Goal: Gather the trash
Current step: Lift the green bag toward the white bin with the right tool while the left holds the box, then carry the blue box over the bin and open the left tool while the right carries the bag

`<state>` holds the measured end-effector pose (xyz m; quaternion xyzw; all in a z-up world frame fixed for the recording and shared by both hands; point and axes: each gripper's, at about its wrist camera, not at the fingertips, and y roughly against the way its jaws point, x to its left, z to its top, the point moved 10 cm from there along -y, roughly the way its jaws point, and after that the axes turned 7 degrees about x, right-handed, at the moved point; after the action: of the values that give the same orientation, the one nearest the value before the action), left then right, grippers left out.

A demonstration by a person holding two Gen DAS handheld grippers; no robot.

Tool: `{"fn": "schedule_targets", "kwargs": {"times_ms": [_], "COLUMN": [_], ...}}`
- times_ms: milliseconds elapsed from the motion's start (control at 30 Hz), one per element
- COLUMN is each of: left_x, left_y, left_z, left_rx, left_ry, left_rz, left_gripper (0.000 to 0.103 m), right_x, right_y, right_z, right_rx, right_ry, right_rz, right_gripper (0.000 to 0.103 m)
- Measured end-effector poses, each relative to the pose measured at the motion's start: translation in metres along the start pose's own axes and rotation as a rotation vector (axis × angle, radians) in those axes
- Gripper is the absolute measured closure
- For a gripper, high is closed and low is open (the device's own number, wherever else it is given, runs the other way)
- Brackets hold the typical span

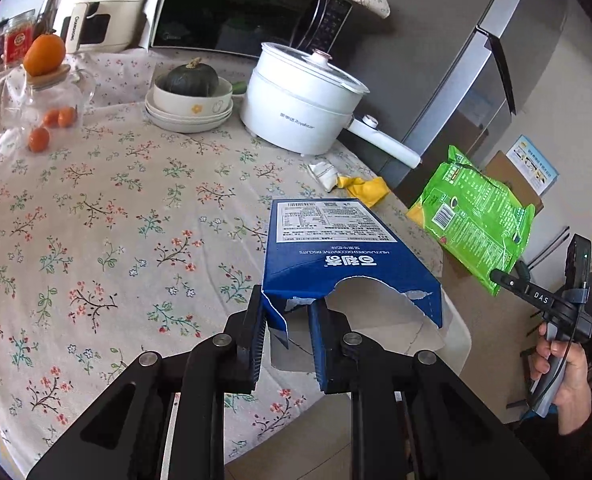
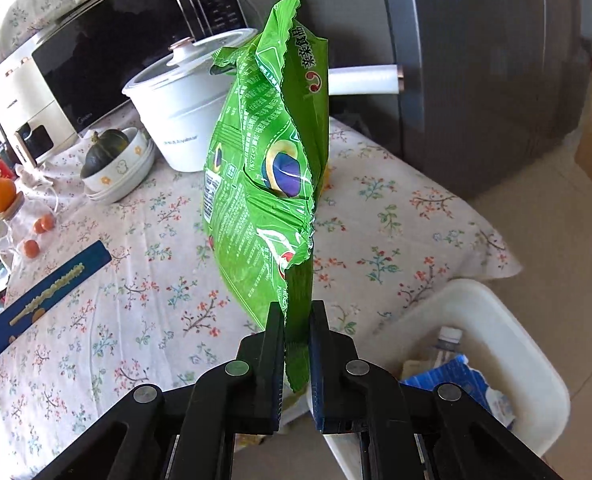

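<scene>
Floral tablecloth [image 1: 108, 216], left tool [image 1: 286, 316] gripping blue box [image 1: 335, 256], right tool [image 2: 297, 320] gripping green bag [image 2: 264, 184].

Torn blue biscuit box [image 1: 337, 252], raised over the table edge; crumpled green snack bag [image 2: 268, 184], upright, airborne.

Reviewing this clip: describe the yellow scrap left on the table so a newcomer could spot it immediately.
Start at the white electric pot on the floral tablecloth. Below its long handle, near the table's edge, lies a crumpled yellow wrapper beside a crumpled white wrapper. It is the only yellow scrap there, and unlike the blue box, no gripper holds it.
</scene>
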<state>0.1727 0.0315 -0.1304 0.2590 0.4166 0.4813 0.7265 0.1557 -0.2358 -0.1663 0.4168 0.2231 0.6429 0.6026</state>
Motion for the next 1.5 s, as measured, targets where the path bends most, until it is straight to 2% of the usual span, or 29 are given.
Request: {"fn": "schedule_targets", "kwargs": {"times_ms": [367,700,1033,1200,1367,1500], "left_x": [-0.065,-0.148,-0.218,-0.229,-0.231,-0.229], "left_y": [-0.02,-0.053,-0.105,-0.136,-0.163,-0.178], "left_z": [-0.019,-0.043,-0.08,-0.095,-0.096,-0.096], "left_rx": [0.065,0.143,0.221,0.26,0.262,0.293], "left_ry": [-0.129,-0.292,-0.485,-0.523,-0.552,-0.539], "left_rz": [-0.065,-0.111,-0.091,-0.058,-0.037,-0.026], "left_gripper": [0.082,0.082,0.081,0.081,0.08,0.07], "right_x": [-0.082,-0.147,-0.192,-0.203,-0.209,-0.211], "right_y": [0.03,0.042,0.044,0.047,0.047,0.046], "right_z": [-0.032,-0.072,-0.111,-0.121,-0.124,-0.127], "right_rx": [0.016,0.066,0.133,0.146,0.154,0.164], "right_ry": [-0.055,-0.112,-0.131,-0.137,-0.147,-0.152], "right_rz": [-0.102,-0.18,-0.225,-0.23,-0.231,-0.24], "right_gripper": [0.094,0.094,0.094,0.094,0.094,0.094]}}
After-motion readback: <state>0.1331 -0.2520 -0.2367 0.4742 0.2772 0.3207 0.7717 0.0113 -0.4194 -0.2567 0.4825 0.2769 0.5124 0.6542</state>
